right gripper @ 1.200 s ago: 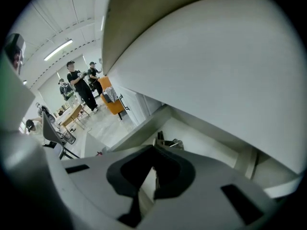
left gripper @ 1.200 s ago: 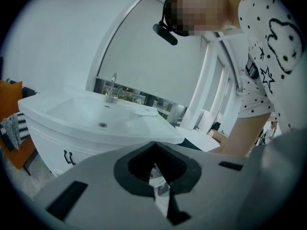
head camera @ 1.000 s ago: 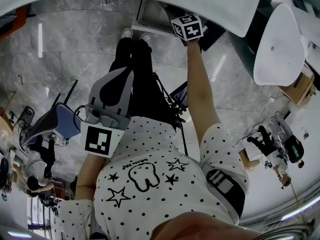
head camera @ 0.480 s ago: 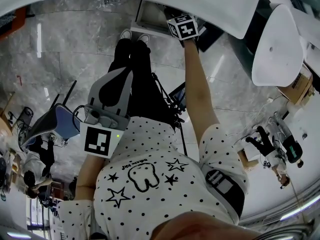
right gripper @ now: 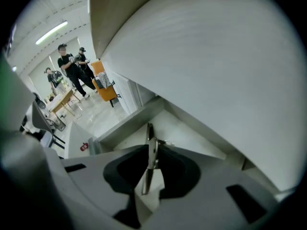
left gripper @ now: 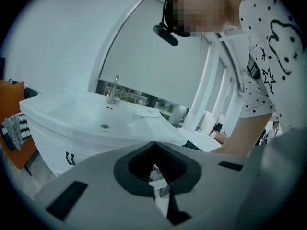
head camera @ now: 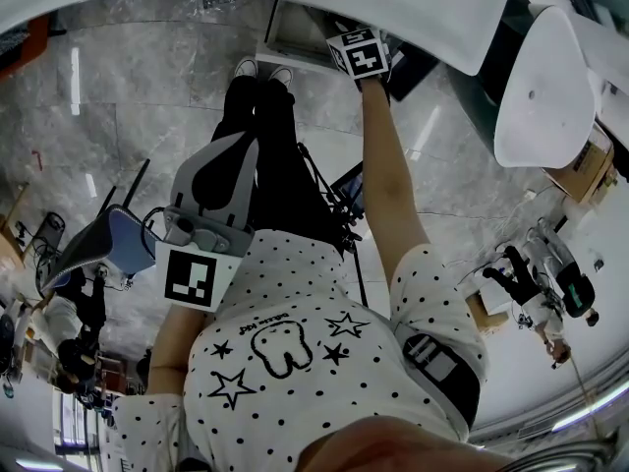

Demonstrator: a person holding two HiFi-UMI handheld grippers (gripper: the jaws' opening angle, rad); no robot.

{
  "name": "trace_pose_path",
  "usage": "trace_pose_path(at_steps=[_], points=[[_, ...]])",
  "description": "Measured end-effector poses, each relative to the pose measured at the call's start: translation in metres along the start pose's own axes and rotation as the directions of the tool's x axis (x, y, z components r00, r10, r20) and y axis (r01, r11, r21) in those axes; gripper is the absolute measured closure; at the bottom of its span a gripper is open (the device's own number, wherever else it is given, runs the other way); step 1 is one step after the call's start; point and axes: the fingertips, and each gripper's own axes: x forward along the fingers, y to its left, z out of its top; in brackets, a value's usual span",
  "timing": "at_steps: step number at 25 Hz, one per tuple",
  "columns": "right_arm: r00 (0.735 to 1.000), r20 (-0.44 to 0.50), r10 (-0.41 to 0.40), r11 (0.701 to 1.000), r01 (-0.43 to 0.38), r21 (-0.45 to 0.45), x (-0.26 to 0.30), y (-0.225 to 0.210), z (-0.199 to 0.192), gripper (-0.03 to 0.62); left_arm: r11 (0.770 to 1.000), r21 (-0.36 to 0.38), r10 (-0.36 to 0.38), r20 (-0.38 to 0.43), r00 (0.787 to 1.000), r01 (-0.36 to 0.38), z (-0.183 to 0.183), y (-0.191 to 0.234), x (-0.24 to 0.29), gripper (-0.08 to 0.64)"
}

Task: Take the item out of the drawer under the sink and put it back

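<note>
The drawer (head camera: 295, 29) stands pulled out under the white sink (head camera: 423, 8), just above my shoes. My right gripper, known in the head view by its marker cube (head camera: 362, 52), reaches down into it. In the right gripper view a thin flat metal item (right gripper: 150, 140) stands on edge between the jaws of the right gripper (right gripper: 152, 147), over the pale drawer floor (right gripper: 192, 133). Those jaws have just been opening, and a slim gap shows beside the item. My left gripper (head camera: 254, 144) hangs by my waist, shut and empty, its tips (left gripper: 153, 145) closed.
The left gripper view faces the sink (left gripper: 96, 114) with its faucet (left gripper: 113, 87) and an orange chair (left gripper: 12, 123) at the left. A second white basin (head camera: 545, 87) stands to the right. People stand far off (right gripper: 72, 68). My legs (head camera: 260, 136) are next to the drawer.
The right gripper's cube has shifted slightly up and left over the drawer and tipped a little. The left gripper has stayed where it was.
</note>
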Motion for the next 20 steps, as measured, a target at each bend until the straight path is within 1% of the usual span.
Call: trace_pose_path(at_steps=[1,2,4,9,13,17,20], points=[[1.000,0.004,-0.020,0.999,0.020,-0.032,-0.001,-0.004,0.001,0.518,1.000,0.001,0.000,0.000,1.000,0.000,0.000,0.000,0.000,0.565],[0.999,0.002,-0.033,0.998,0.033,-0.059,-0.003,-0.006,0.001,0.518,1.000,0.001,0.000,0.000,1.000,0.000,0.000,0.000,0.000,0.565],[0.999,-0.004,-0.040,0.996,0.039,-0.081,-0.004,-0.010,-0.002,0.518,1.000,0.001,-0.001,0.000,1.000,0.001,0.000,0.000,0.000,0.565],[0.999,-0.003,-0.052,0.996,0.052,-0.075,-0.005,-0.011,-0.007,0.518,1.000,0.003,-0.003,0.002,1.000,0.003,-0.001,0.000,0.000,0.565],[0.998,0.019,-0.063,0.995,0.064,-0.073,-0.008,-0.010,-0.001,0.520,1.000,0.005,-0.007,0.003,1.000,0.007,-0.001,0.001,-0.003,0.565],[0.996,0.039,-0.082,0.993,0.085,-0.082,-0.015,-0.009,0.005,0.563,1.000,0.008,-0.012,0.006,1.000,0.012,0.001,0.002,-0.005,0.565],[0.993,0.060,-0.098,0.993,0.102,-0.065,-0.022,-0.010,0.008,0.578,1.000,0.016,-0.018,0.015,1.000,0.018,0.005,0.002,-0.006,0.565]])
